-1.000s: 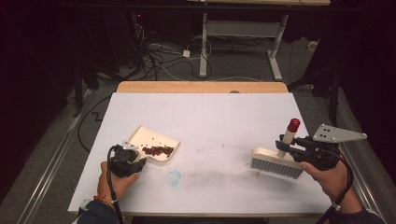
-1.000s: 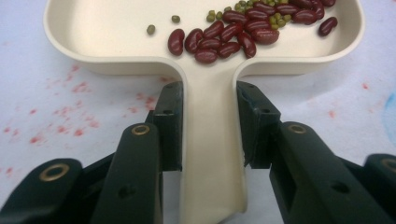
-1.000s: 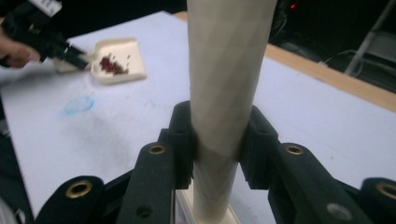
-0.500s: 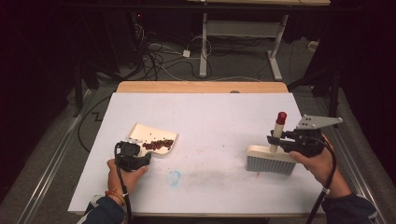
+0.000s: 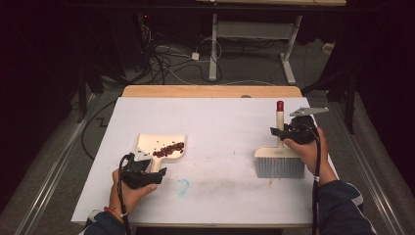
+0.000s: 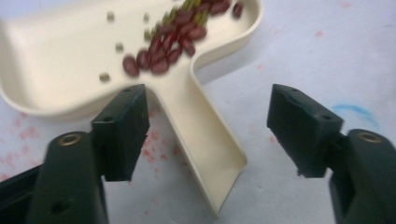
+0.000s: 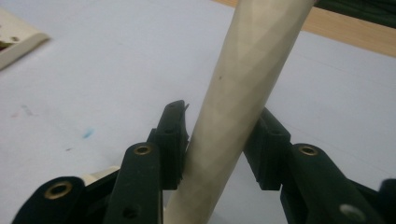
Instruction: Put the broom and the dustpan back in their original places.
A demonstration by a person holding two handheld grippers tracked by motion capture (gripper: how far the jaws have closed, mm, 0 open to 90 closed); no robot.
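Dustpan (image 5: 161, 149), cream, flat on the white table (image 5: 220, 122), holding about 20 red beans (image 6: 175, 39). Left gripper (image 6: 210, 135): jaws have just been opening, wide apart, handle between them untouched. Risk: a nudge from either jaw on withdrawal scatters beans. Brush (image 5: 280, 161), bristles down near the right edge. Right gripper (image 7: 219, 144): jaws have just been loosening, left pad against the handle, right pad's contact unclear. Risk: brush topples once freed.

1. High view: fixed above the near edge, facing forward and down over the whole table (image 5: 220, 112).
2. Left gripper view: very near, low over the dustpan (image 6: 93, 60), shared with the high view.
3. Right gripper view: close against the brush handle (image 7: 243, 88), facing across the table.
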